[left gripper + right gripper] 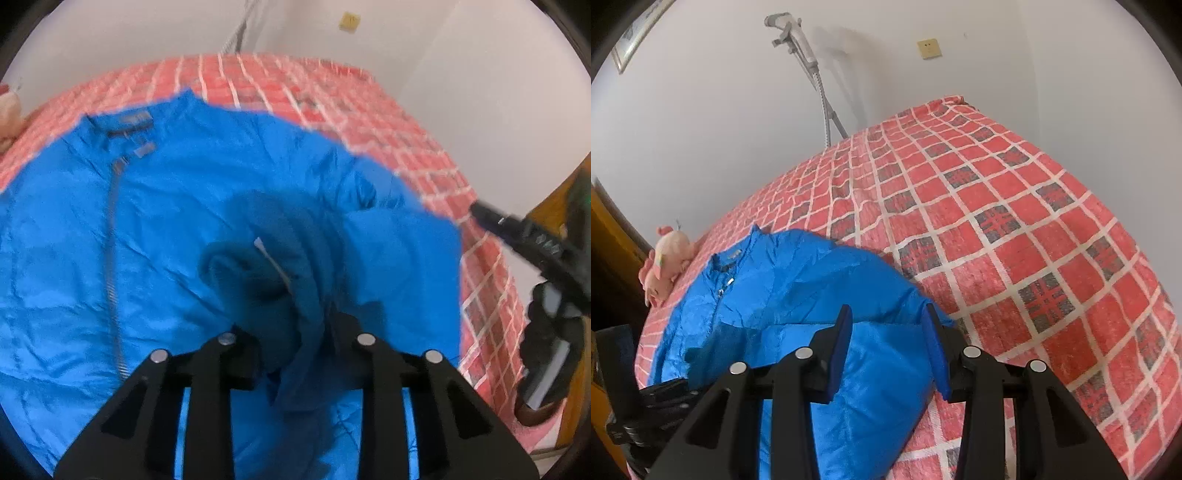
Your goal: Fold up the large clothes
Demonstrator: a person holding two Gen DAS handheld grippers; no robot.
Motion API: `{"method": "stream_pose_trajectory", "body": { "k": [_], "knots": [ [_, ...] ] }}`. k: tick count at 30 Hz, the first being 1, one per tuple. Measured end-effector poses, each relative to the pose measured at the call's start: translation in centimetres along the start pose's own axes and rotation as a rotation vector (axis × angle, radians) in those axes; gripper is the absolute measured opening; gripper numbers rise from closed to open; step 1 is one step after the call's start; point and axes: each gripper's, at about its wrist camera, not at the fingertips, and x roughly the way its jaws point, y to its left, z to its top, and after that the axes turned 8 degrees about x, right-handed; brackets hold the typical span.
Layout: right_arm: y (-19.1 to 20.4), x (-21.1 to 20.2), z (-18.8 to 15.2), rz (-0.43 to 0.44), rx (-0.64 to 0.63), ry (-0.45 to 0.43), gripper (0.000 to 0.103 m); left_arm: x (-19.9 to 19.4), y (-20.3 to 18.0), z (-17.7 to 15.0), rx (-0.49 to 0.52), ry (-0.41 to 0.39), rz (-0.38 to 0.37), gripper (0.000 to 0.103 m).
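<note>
Because the blue jacket spread on the bed looks light, puffy and slippery, grip seams or cuffs: the left hand-held gripper pinches its sleeve, the right hand-held gripper straddles another sleeve, grasp uncertain.

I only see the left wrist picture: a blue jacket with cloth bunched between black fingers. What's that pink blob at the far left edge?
Observer: A pink plush toy, lying on the bed beside the collar of the jacket.
Operator: And the black thing poking in on my right?
Observer: Most likely the right gripper. It has blue pads and stands astride the jacket's edge.
Operator: Is it pinching the cloth?
Observer: I cannot tell. The pads stand apart, with puffy cloth filling the gap between them.
</note>
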Motion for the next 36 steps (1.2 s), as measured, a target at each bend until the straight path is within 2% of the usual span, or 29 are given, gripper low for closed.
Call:
{"method": "stream_pose_trajectory", "body": {
  "k": [3,5,8,11,12,15,19,23,26,29,31,34,36],
  "knots": [
    [-0.7,0.6,0.3,0.110,0.058,0.030,0.041,-3.1,2.3,0.3,-0.033,-0.078,0.004,0.024],
    [-0.7,1.0,0.3,0.147,0.070,0.037,0.041,-5.3,4.4,0.4,-0.050,-0.124,0.056,0.023],
    [0.3,1.7,-0.1,0.162,0.047,0.051,0.041,-7.8,8.8,-0.1,-0.104,-0.183,0.154,0.023],
    [2.2,3.1,-1.0,0.168,0.004,0.098,0.041,-8.9,12.4,-0.6,-0.150,-0.200,0.228,0.023],
    [2.8,3.6,-1.2,0.162,-0.015,0.110,0.041,-9.2,13.9,-0.9,-0.162,-0.201,0.272,0.023],
    [5.8,5.4,-2.1,0.137,-0.091,0.152,0.041,-9.5,16.7,-1.4,-0.194,-0.193,0.340,0.023],
    [9.7,7.7,-2.7,0.110,-0.176,0.200,0.041,-8.3,20.5,-2.0,-0.268,-0.148,0.295,0.024],
    [11.2,10.2,-3.4,-0.068,-0.230,0.234,0.041,-6.1,22.3,-3.2,-0.290,-0.095,0.285,0.027],
    [10.4,12.0,-4.1,-0.102,-0.202,0.288,0.050,-4.4,23.7,-3.7,-0.304,-0.060,0.262,0.034],
    [10.1,12.1,-4.2,-0.089,-0.195,0.281,0.051,-4.1,23.9,-3.9,-0.298,-0.063,0.263,0.036],
    [10.2,11.7,-4.1,-0.093,-0.200,0.279,0.051,-4.5,23.7,-3.8,-0.295,-0.062,0.280,0.042],
    [11.1,9.5,-3.4,-0.095,-0.216,0.227,0.050,-7.4,23.4,-3.7,-0.311,-0.109,0.359,0.055],
    [12.7,7.7,-3.1,-0.113,-0.262,0.160,0.050,-10.2,22.1,-3.5,-0.292,-0.196,0.455,0.056]
  ]
}}
